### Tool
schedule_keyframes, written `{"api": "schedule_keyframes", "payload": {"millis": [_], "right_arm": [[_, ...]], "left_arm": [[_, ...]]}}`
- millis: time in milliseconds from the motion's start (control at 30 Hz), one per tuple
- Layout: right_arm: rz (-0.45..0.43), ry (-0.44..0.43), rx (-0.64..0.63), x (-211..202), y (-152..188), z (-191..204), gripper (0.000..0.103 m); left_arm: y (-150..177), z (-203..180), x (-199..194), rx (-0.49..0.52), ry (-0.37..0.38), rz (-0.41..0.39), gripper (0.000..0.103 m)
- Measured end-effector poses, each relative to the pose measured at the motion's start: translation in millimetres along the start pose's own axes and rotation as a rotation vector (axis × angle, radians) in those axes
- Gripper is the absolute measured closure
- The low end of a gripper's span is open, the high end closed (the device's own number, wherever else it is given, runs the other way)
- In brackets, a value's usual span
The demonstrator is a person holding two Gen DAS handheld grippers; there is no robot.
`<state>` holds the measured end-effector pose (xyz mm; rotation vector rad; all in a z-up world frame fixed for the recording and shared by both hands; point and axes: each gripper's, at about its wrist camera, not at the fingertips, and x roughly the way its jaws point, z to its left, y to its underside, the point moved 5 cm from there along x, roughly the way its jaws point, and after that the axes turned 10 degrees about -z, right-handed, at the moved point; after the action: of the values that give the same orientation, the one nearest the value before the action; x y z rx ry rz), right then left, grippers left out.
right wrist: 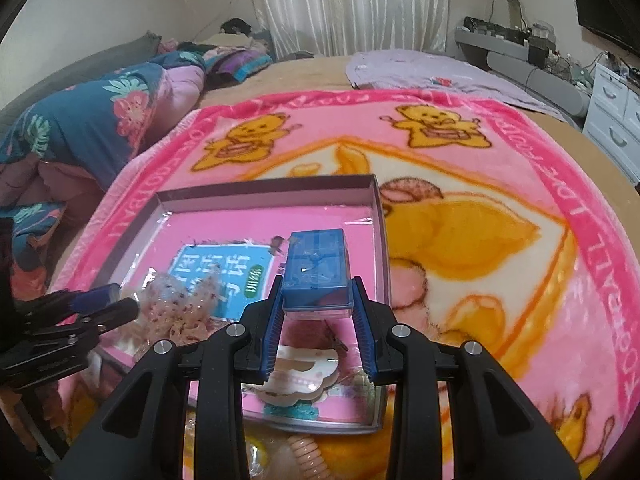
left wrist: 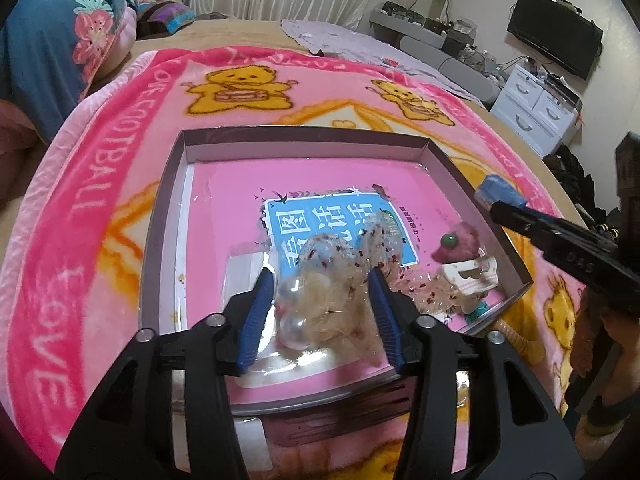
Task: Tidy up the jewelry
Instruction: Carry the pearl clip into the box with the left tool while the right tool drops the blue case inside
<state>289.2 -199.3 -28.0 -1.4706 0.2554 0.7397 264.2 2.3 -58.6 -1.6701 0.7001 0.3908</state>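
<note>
- Two tongs work over one shallow cardboard tray that lies on a pink fleece blanket printed with yellow bears, spread over the bed.
- Leftmost, the left tongs straddle a crinkled clear plastic bag speckled with dark red dots. Its blue ribbed pads sit at either flank of the bag, and whether they press it cannot be told from either view.
- Inside the bag show glossy pearl-like beads and pale, stringy material. The bundle looks light, soft and slippery, so a hold on the gathered film near the beads would likely be safer than one on the loose skirt, which may slide or tear.
- Under the bag the tray floor is a glossy pink printed sheet with a blue panel of characters; its shine suggests things will skid on it.
- Further right in the tray lie a fuzzy mauve piece with a green bead and a cream scalloped card, both small and apparently delicate.
- Rightmost, the right tongs are clenched on a translucent blue plastic box, held above the tray's right part. The box is rigid, rectangular and smooth-sided.
- Gripped across its narrow flat sides it should stay square, though hard plastic on ribbed pads could slip if tilted.
- Its contents are too dim to name.
- Below the tray's near edge a peach coiled hair tie rests on the blanket.
</note>
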Motion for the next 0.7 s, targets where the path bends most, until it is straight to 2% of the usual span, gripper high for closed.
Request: {"api": "schedule_keyframes", "payload": {"millis": [233, 267, 467, 500, 567, 700], "right_arm": [[0.043, 0.015, 0.018, 12, 11, -3, 0.072], [0.048, 0.012, 0.022, 12, 13, -3, 0.072], [0.061, 0.004, 0.049, 7, 19, -5, 0.071], [0.061, 0.002, 0.052, 5, 20, -5, 0.07], [0.053, 0.005, 0.056, -1, 20, -6, 0.057], [0.032, 0.001, 0.066, -15, 19, -8, 0.053]], "left_arm": [[-3, 0, -6, -0.003, 0.0, -0.011, 0.049], [-3, 0, -7, -0.003, 0.001, -0.012, 0.045], [-7, -2, -15, -0.005, 0.002, -0.029, 0.038], [-8, -2, -16, -0.004, 0.001, -0.03, 0.038], [-9, -2, -19, -0.008, 0.001, -0.036, 0.037], [-11, -3, -25, -0.012, 0.0, -0.045, 0.034]]}}
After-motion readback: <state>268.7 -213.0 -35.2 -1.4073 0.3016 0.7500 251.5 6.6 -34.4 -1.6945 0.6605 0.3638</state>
